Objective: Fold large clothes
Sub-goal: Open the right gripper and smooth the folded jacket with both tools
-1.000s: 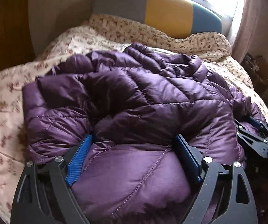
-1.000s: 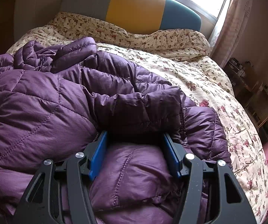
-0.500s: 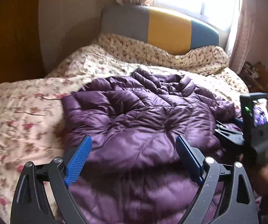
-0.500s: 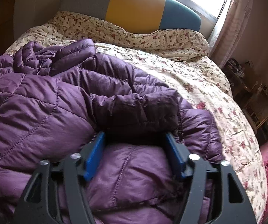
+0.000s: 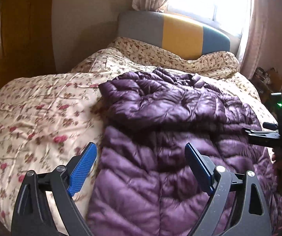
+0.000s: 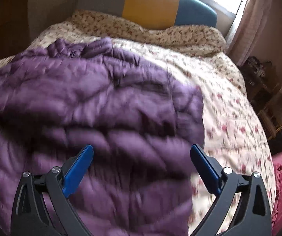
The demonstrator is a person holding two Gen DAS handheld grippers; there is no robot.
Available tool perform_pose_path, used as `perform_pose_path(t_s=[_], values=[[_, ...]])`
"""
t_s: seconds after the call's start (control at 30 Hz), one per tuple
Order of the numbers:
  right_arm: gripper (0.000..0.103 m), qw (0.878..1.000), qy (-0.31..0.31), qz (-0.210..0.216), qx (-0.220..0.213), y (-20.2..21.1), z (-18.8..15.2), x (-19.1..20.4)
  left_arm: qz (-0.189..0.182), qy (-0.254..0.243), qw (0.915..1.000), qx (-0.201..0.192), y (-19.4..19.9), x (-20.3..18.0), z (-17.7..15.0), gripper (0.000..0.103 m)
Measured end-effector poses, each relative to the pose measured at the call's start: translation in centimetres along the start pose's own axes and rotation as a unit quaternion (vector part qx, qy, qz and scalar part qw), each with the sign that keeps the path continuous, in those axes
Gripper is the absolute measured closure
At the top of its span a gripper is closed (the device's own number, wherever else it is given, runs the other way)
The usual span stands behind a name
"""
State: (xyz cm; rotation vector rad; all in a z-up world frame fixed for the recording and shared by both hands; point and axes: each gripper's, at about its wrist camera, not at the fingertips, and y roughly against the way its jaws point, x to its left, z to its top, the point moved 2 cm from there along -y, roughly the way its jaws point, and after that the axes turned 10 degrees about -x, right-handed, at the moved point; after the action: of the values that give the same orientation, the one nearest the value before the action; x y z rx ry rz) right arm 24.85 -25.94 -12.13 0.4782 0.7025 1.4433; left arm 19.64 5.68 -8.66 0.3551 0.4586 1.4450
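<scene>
The right tool (image 6: 141, 157) has just been opening and stands wide above the purple padded jacket (image 6: 93, 106), gripping nothing. The left tool (image 5: 141, 157) is likewise spread wide and empty over the jacket's near part. The jacket lies folded on the floral quilt (image 5: 42, 118) of the bed, below the grey, yellow and blue headboard (image 5: 180, 33).

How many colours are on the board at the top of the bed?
3. On the headboard, grey is the left stripe, yellow the middle one, and blue the right one. Bedding hides its lower edge, so more could be hidden.
</scene>
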Motion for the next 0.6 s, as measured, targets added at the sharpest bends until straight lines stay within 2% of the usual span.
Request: perform_pose_path(t_s=[0.33,0.6], values=[[0.004,0.996,-0.004,0.052,0.068,4.6,-8.0,-3.3,0.006,-0.02,0.9996,0.018,2.8,1.6,-3.8,0.013],[0.008,0.992,-0.031,0.09,0.085,9.1,-13.0,-4.9,0.0,-0.018,0.9979,0.062,4.0,3.1,-7.5,0.013]])
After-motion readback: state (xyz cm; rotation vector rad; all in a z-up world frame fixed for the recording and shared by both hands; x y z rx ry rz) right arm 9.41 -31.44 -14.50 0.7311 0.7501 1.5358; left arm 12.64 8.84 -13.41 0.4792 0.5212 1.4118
